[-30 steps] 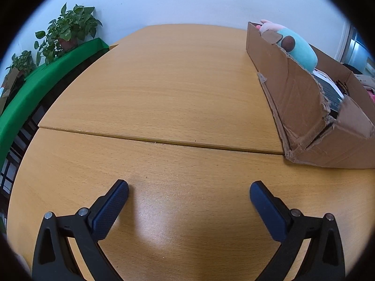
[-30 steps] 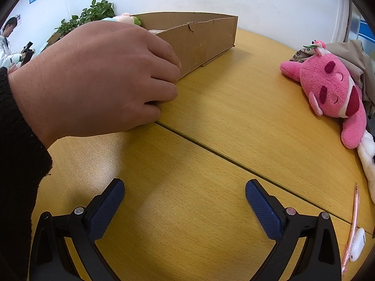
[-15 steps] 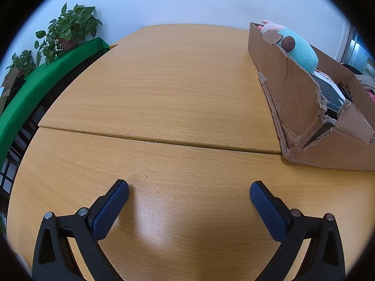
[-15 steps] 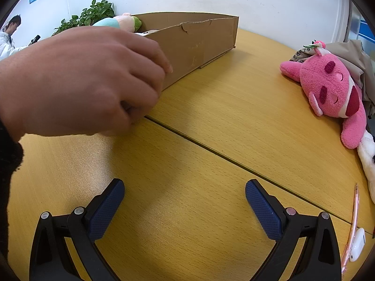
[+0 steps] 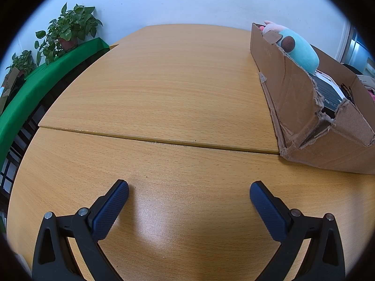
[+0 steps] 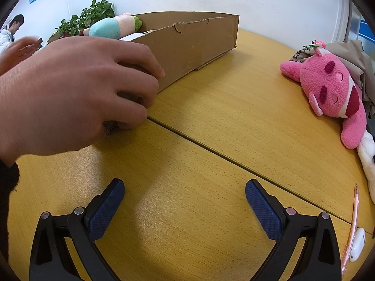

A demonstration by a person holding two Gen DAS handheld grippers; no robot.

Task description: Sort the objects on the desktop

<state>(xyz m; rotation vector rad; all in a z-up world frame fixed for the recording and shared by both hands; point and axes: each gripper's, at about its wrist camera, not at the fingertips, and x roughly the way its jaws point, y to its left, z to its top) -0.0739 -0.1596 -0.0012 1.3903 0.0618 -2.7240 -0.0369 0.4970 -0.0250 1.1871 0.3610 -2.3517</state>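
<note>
Left wrist view first: left gripper [image 5: 189, 188] low over bare tabletop [image 5: 164, 89], jaws spread wide, nothing between them. Off to the right, torn cardboard box [image 5: 295, 98] sitting on the tabletop, near corner ripped open, teal plush [image 5: 301, 52] poking over the far end, something dark and flat [image 5: 329, 94] lying inside. Well apart from the gripper, that box; nothing loose within reach on this side. Plants [image 5: 70, 30] along a green ledge [image 5: 46, 75] at the far left, out of play. Over to the right wrist view: right gripper [image 6: 184, 195] also low over the tabletop, jaws spread, empty. Bare hand [image 6: 77, 93] reaching in from the left, fingers [image 6: 140, 70] curled at the near corner of the box, seemingly pinching the torn flap or steadying it; hard to tell which. Things still out of the box: pink plush [image 6: 332, 91] lying at the right edge against a beige cloth [image 6: 351, 56], white plush [image 6: 368, 149] just below it, pink pen [image 6: 351, 224] and a small white object [image 6: 357, 243] at the lower right. Step in hand, by the look of it: setting up the box, no pick begun. Next move probably for the right gripper: swing right to the pink plush or the pen, close on it, carry it over the box wall. Plush soft and bulky, so a bite on a limb or the head; pen thin and flat on the tabletop, needing a low, square approach.
</note>
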